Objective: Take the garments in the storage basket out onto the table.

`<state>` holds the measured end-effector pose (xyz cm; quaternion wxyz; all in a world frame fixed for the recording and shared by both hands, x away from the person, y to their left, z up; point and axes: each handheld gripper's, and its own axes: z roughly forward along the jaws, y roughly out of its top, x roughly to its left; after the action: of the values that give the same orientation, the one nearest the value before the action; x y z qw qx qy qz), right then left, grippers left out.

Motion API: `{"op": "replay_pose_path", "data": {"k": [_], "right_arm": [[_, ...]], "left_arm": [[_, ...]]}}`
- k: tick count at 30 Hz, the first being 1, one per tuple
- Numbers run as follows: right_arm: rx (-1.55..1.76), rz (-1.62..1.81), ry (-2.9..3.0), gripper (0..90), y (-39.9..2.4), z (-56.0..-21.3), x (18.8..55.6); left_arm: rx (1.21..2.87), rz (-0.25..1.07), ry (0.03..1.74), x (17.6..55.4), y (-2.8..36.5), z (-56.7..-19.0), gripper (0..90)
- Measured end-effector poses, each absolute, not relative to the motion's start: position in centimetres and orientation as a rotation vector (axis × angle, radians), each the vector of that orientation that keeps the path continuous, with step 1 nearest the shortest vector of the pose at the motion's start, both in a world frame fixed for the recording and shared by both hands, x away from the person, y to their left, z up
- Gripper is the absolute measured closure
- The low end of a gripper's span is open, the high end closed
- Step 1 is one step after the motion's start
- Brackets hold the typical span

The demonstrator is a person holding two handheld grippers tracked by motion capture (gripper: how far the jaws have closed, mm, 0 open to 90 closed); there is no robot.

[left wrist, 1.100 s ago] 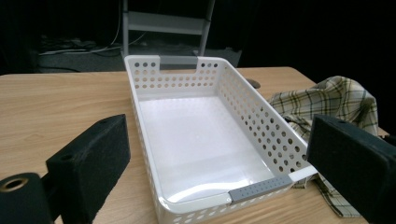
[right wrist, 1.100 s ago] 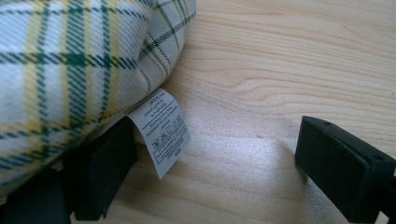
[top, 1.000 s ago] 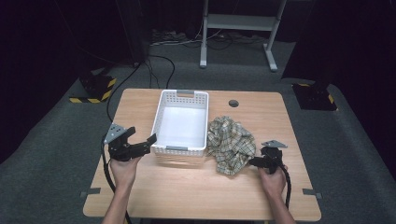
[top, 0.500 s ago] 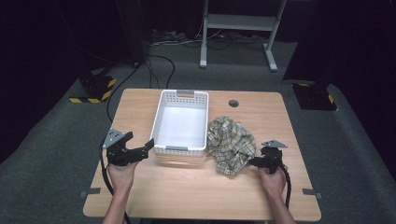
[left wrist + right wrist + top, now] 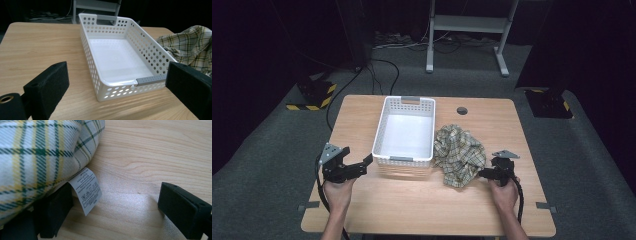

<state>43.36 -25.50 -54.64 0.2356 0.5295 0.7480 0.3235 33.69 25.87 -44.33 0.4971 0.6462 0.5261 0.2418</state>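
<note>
Nothing packed yet: cloth (image 5: 459,154) lies beside the empty basket (image 5: 404,131); both claws (left (image 5: 360,167), right (image 5: 484,174)) gape, holding nothing.

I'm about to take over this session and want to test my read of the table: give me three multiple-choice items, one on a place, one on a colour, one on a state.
1. Where does the crumpled plaid cloth lie?
A. inside the basket
B. on the wooden table, at the right of the basket
C. on the floor

2. What colour is the perforated plastic basket?
A. white
B. blue
C. black

3. How does the right gripper stand?
A. shut on the cloth
B. shut on the basket's rim
C. open beside the cloth

Key: 1 B, the high view shows it against the basket's right wall; 2 A, white walls with grey handles; 3 C, its fingers stand wide apart, bare table between them.
</note>
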Motion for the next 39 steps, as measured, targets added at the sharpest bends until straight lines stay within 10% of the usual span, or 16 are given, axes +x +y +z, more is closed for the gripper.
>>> {"op": "replay_pose_path", "data": {"k": [39], "right_arm": [[1.452,0.887,2.052,11.6,-25.5,-54.6,43.4]], "left_arm": [[1.675,0.608,1.35,33.1,25.6,-48.4,4.9]]}}
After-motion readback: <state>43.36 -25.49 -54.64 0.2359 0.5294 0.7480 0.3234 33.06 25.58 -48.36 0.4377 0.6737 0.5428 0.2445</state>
